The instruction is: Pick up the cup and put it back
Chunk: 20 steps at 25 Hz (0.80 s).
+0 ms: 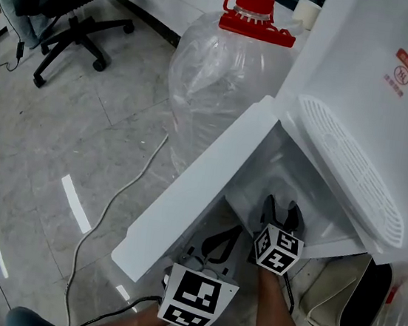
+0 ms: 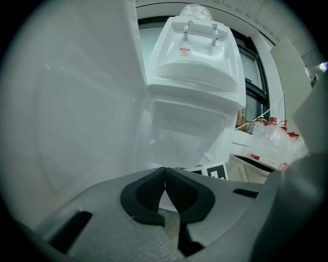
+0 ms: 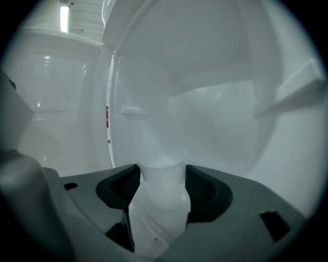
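Cup (image 3: 163, 190) clamped between the jaws of the right gripper (image 3: 162, 179), inside the lower compartment of the water dispenser (image 1: 370, 91). Left gripper (image 2: 165, 179), jaws together with nothing between them, just outside that compartment, beside the dispenser's open door (image 1: 201, 188).

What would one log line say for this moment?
right gripper: shut on cup | cup: inside dispenser cabinet | left gripper: shut, empty

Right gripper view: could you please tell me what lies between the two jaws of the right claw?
A pale plastic cup sits in the right claw, both jaws touching it, as the right gripper view shows.
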Each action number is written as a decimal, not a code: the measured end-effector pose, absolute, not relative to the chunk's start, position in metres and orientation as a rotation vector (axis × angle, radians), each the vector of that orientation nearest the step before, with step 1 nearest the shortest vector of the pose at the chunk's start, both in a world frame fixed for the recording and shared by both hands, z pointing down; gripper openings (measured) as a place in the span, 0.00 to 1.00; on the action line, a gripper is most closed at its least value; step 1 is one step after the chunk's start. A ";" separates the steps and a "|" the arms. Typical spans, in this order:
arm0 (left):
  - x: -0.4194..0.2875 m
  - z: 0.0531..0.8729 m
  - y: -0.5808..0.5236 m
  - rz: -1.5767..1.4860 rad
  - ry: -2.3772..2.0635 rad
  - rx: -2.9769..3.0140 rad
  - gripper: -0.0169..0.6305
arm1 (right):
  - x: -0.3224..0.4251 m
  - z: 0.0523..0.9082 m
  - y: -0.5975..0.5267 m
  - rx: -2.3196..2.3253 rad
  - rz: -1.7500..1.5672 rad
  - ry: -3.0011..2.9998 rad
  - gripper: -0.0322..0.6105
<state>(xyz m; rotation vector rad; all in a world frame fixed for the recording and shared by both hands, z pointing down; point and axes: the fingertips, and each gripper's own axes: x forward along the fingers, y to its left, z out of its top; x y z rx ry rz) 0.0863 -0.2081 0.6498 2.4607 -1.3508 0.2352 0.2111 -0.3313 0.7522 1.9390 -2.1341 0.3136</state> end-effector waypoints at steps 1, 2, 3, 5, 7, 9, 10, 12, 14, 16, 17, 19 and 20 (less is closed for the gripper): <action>0.086 0.651 -0.208 0.236 -1.350 2.459 0.05 | 0.211 0.752 -0.331 1.935 0.309 -2.136 0.46; 0.086 0.652 -0.208 0.238 -1.349 2.458 0.05 | 0.210 0.752 -0.331 1.934 0.306 -2.138 0.46; 0.086 0.653 -0.207 0.242 -1.349 2.457 0.05 | 0.210 0.752 -0.331 1.934 0.305 -2.138 0.46; 0.086 0.657 -0.205 0.252 -1.347 2.454 0.05 | 0.211 0.752 -0.331 1.937 0.311 -2.140 0.46; 0.085 0.659 -0.204 0.257 -1.346 2.451 0.05 | 0.211 0.752 -0.331 1.940 0.321 -2.140 0.46; 0.085 0.659 -0.204 0.259 -1.346 2.452 0.05 | 0.212 0.753 -0.330 1.944 0.329 -2.138 0.46; 0.085 0.659 -0.204 0.259 -1.346 2.454 0.05 | 0.212 0.753 -0.330 1.946 0.332 -2.136 0.46; 0.086 0.658 -0.204 0.259 -1.347 2.457 0.05 | 0.212 0.753 -0.329 1.949 0.336 -2.134 0.46; 0.087 0.656 -0.204 0.257 -1.344 2.461 0.05 | 0.213 0.753 -0.327 1.955 0.344 -2.134 0.46; 0.088 0.655 -0.203 0.255 -1.342 2.467 0.05 | 0.214 0.752 -0.327 1.960 0.354 -2.138 0.47; 0.088 0.655 -0.203 0.255 -1.342 2.468 0.05 | 0.214 0.752 -0.327 1.961 0.359 -2.141 0.47; 0.088 0.655 -0.203 0.257 -1.341 2.467 0.05 | 0.213 0.752 -0.326 1.955 0.359 -2.146 0.47; 0.089 0.656 -0.202 0.258 -1.339 2.467 0.05 | 0.213 0.752 -0.325 1.951 0.355 -2.148 0.47</action>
